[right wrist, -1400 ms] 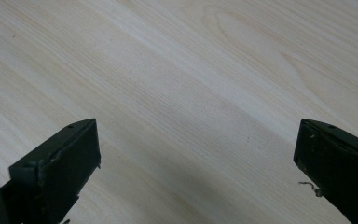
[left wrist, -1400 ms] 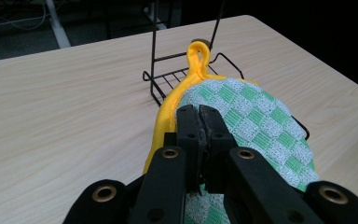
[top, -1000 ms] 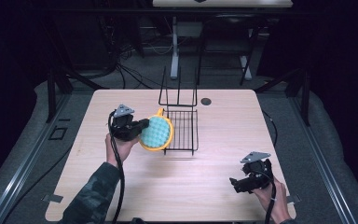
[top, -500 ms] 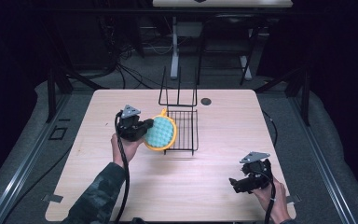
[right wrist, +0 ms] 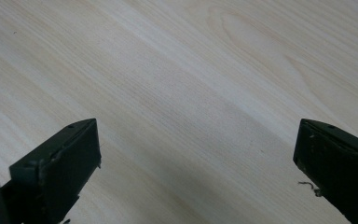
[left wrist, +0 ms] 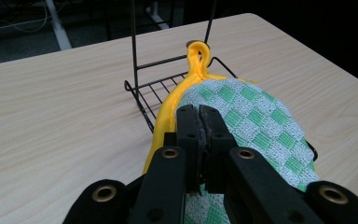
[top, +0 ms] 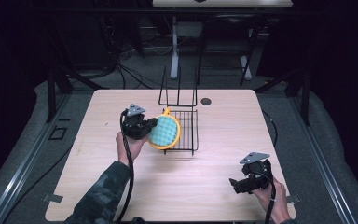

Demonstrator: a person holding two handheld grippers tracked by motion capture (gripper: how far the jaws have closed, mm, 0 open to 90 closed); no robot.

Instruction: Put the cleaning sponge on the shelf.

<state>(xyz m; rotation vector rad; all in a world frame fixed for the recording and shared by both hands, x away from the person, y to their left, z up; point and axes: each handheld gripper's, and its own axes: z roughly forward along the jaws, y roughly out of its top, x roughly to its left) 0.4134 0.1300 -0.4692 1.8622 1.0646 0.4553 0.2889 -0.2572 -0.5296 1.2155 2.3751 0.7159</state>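
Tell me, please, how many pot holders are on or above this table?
1. The green-checked pot holder with yellow trim is clamped in the left gripper, held at the black wire rack's left edge.

Standing on the bench [top: 98, 186] toward its far middle: a wire rack [top: 186, 126]. Hanging over the rack's left edge, tilted: a round pot holder [top: 165, 132], its loop [left wrist: 196, 50] pointing toward the far side. Sitting just left of it: the left tool [top: 145, 128]. Resting well apart, near the right front corner: the right tool [top: 242, 181].
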